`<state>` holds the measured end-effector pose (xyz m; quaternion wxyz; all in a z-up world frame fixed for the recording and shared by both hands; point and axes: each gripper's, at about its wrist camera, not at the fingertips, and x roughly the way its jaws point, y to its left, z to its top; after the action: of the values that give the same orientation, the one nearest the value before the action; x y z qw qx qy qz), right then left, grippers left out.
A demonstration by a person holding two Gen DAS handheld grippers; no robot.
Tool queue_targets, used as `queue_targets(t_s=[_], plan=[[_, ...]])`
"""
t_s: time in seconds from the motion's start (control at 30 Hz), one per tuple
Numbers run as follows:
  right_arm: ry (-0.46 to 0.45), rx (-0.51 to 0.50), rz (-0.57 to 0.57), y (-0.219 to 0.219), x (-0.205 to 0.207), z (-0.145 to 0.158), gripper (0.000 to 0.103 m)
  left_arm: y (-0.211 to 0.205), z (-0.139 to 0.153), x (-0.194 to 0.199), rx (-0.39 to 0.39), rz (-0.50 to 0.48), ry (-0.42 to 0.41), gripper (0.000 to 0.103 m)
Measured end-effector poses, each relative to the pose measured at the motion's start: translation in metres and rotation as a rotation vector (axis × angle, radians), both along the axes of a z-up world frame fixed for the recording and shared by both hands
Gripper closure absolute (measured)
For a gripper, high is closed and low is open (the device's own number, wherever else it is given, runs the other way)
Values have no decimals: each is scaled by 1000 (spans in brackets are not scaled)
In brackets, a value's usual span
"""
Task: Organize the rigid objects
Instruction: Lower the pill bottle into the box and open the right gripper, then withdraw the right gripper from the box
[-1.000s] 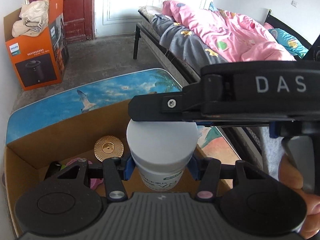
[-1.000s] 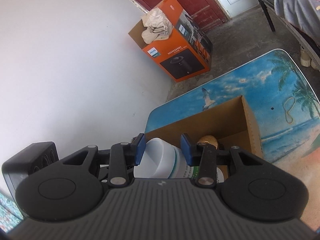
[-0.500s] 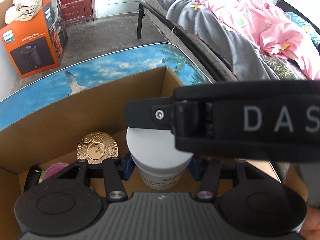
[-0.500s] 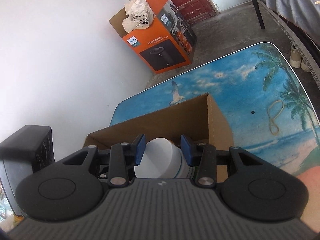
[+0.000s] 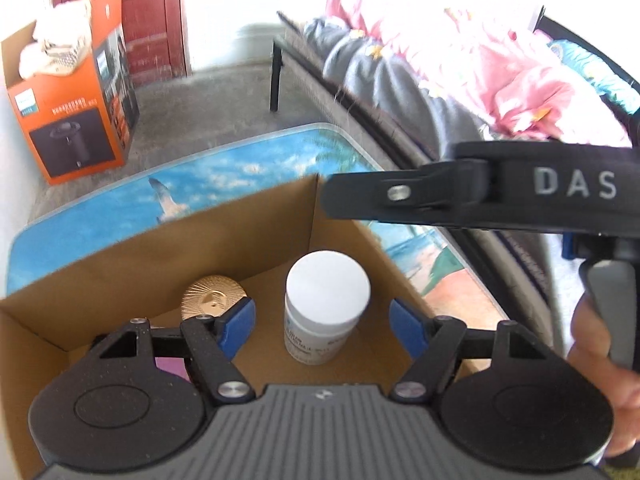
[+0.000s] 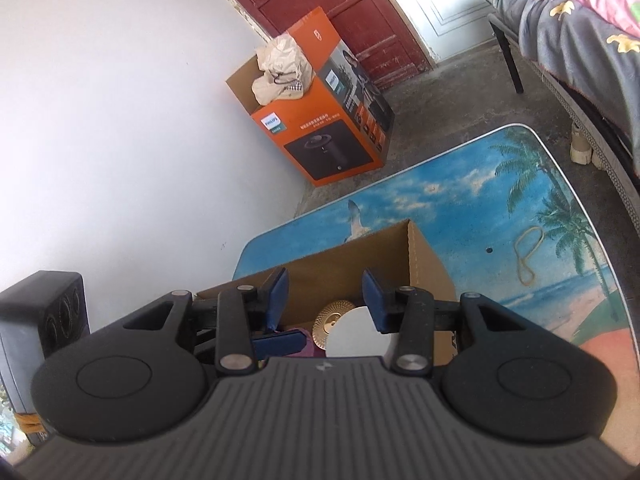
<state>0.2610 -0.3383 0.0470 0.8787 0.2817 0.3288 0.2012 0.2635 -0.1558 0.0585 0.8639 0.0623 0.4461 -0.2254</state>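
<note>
Released since the earlier view: white-lidded jar (image 5: pixel 327 307), formerly clamped between the left gripper's (image 5: pixel 322 325) blue pads, now standing free and upright on the floor of the cardboard box (image 5: pixel 160 248), toward its right-hand wall. Left gripper: jaws opening, each pad (image 5: pixel 237 323) clear of the jar's sides, jar between them but untouched. Right gripper (image 6: pixel 325 298): formerly closed on the jar's lid, now drawn back above the box; jaws part-way apart with nothing between them, the lid visible below and beyond the fingertips. Jar's long axis: vertical, lid uppermost, printed label facing the left camera. Position relative to claws: directly ahead of and slightly below the left gripper, which is judged the nearer; the right gripper sits higher and further back. Adjacent contents: gold ribbed disc (image 5: pixel 214 298) just beside the jar on its left; a purple item (image 5: pixel 172 366) largely hidden behind the left gripper, kind not determinable. Box rests on a table (image 6: pixel 460 208) printed with a beach scene. Surroundings: orange appliance carton (image 6: pixel 320 128) on the floor by the wall. Assessment: jar placement appears complete; the next move would call for lifting the left gripper straight back so that neither pad tips the jar.
</note>
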Motion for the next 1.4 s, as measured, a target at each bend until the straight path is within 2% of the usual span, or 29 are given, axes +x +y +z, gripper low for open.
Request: queue_targets(t_s=[0.23,0.33,0.43,0.57,0.8,0.93,1.13,1.27,1.33,1.4], plan=[[-123,-3,-12,-2,-72,46,59,40,51,-66,-55,-2,-152,20],[-118,-38,26,12,-91,53,59,54,53,-86,-48,3,-162,20],[-70,-91,93,33,-95,48,59,64,43,-101,-40,-2,-154,23],[23,-169,168,64,-80,31,59,66,19,-108,-18,-2,-127,41],[175,-277,287,113,-50,-8,66,70,-15,-94,1,22,-74,68],[213,-302,313,124,-38,-23,67,73,-24,-86,-9,14,-60,72],[244,-292,331,125,-21,-36,76,72,-35,-77,-14,24,-33,78],[246,-278,340,124,-17,-38,81,75,-38,-73,-44,34,-10,80],[248,-263,342,123,-16,-39,85,75,-40,-74,-51,37,-8,82],[245,-254,345,121,-16,-38,88,76,-40,-74,-66,41,1,89]])
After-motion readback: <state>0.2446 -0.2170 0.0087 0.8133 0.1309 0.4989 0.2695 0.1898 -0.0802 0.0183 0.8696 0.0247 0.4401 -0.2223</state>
